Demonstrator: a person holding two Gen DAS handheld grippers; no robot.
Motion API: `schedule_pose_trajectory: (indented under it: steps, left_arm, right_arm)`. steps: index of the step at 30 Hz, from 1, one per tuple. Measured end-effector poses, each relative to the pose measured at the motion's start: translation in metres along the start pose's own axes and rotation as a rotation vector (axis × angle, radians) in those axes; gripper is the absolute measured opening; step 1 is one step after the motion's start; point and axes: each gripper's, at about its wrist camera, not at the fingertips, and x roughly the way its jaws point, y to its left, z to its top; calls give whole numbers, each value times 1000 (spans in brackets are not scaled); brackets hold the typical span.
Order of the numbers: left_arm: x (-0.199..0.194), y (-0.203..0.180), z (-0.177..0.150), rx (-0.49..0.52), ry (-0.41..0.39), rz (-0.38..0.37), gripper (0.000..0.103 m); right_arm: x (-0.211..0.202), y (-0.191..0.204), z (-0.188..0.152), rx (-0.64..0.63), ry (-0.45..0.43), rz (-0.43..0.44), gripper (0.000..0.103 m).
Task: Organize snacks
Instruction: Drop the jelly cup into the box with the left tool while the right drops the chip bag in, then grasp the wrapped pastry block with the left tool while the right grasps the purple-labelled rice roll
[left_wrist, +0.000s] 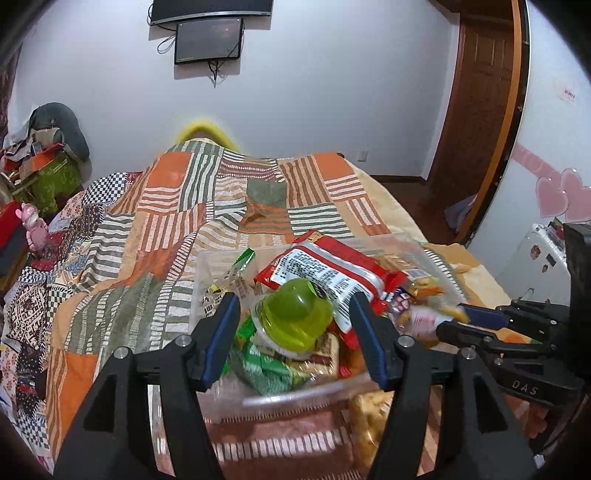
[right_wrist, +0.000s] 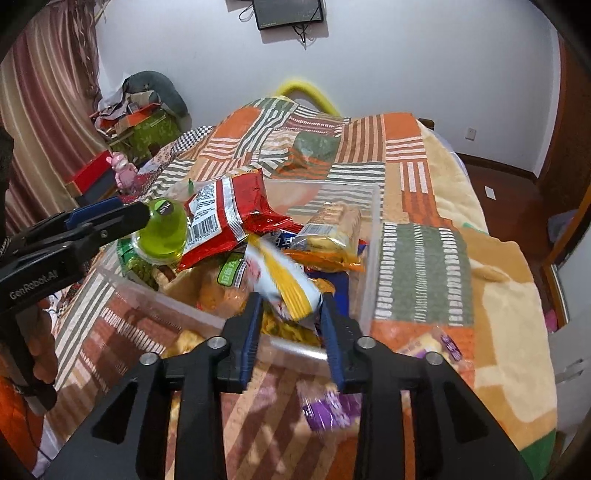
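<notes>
Right now the left tool (left_wrist: 291, 325) hangs over a clear plastic bin (left_wrist: 295, 397) of snacks on a bed (left_wrist: 166, 206), its jaws spread apart. A green jelly cup (left_wrist: 295, 317) lies between the fingers on top of the pile; neither pad seems to press it, though the blur makes this hard to judge. Just beyond the cup sits a red snack packet (left_wrist: 325, 266). The right tool (right_wrist: 291, 325) stands at the bin's near rim, jaws narrowly parted, with a yellow and white packet (right_wrist: 284, 280) between the fingers; the packet is blurred, and I cannot tell whether the pads grip it. Below that tool, outside the bin, a purple wrapped snack (right_wrist: 328, 410) lies on the quilt (right_wrist: 421, 258).
</notes>
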Motion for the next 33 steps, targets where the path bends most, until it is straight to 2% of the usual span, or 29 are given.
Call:
schedule_pose_trajectory:
  steps: [7,11,17,23,25,29,33]
  left_arm:
    - [-21,-14,-17,21,19,-17,68]
    - [-21,-25,-35,30,64,-34,69]
    - [-4,-40,-60,26,158,-72,69]
    - [19,-55,-79,43,224,-78,69]
    - [25,-57,-85,49,239,-69,69]
    - [36,-53,-92,33,266,-69,69]
    - [39,-42,-95,-6,270,-72,69]
  right_arm:
    - [-26,-12,-8,17,-31,-11,39]
    - [-37,-24,-16,39,-41,-38,44]
    - [-39,-48,-32,93,-10,-76,52]
    - [-23,-66,-42,164,39,-72,62]
    - [-17,-70,-42,182,45,-95,65]
    - [0,-81,-36,237,57,-109,65]
    - [16,-80,-32,231,90,-129,65]
